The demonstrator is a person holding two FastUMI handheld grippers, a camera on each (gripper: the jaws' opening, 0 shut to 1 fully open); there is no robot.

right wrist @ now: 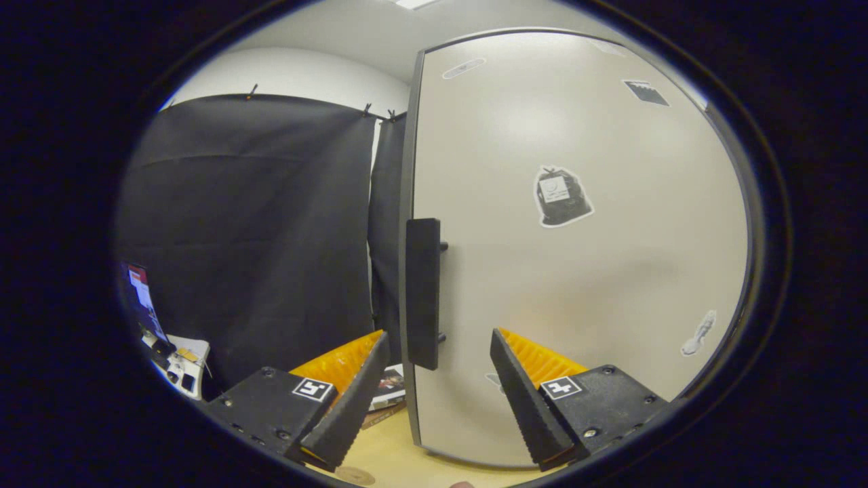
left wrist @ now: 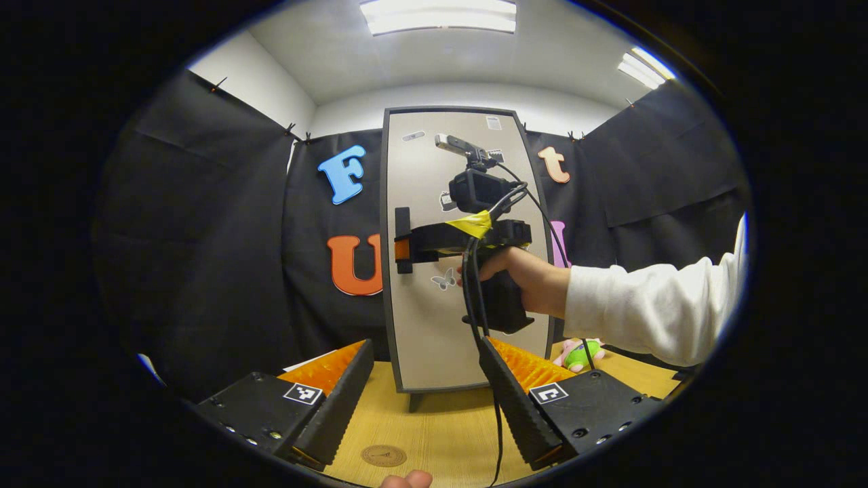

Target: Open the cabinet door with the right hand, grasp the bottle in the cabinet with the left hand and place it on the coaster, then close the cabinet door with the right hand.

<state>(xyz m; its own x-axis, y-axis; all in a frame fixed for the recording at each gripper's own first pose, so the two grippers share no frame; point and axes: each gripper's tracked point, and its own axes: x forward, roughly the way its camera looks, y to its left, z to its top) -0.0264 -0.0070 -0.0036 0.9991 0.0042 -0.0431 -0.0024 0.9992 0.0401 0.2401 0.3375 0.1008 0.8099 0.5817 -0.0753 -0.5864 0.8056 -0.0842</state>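
So the cabinet (left wrist: 468, 298) stands upright on the wooden counter (left wrist: 434, 427), door (right wrist: 576, 271) closed, so whatever's inside is hidden. The right tool (right wrist: 434, 379) is spread wide, sitting just short of the dark vertical handle (right wrist: 422, 291) with nothing between its fingers. In the left gripper view, a hand (left wrist: 532, 278) in a white sleeve (left wrist: 651, 305) holds that tool up by the handle. The left tool (left wrist: 427, 400) hangs released above the counter, with the round coaster (left wrist: 383, 455) lying below it.

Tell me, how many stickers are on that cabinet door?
5, counted in the left gripper view on the cabinet door: one oval sticker top left, one square sticker top right, one strip sticker below it, one sticker mid-door, one butterfly sticker. The right gripper may hide more.
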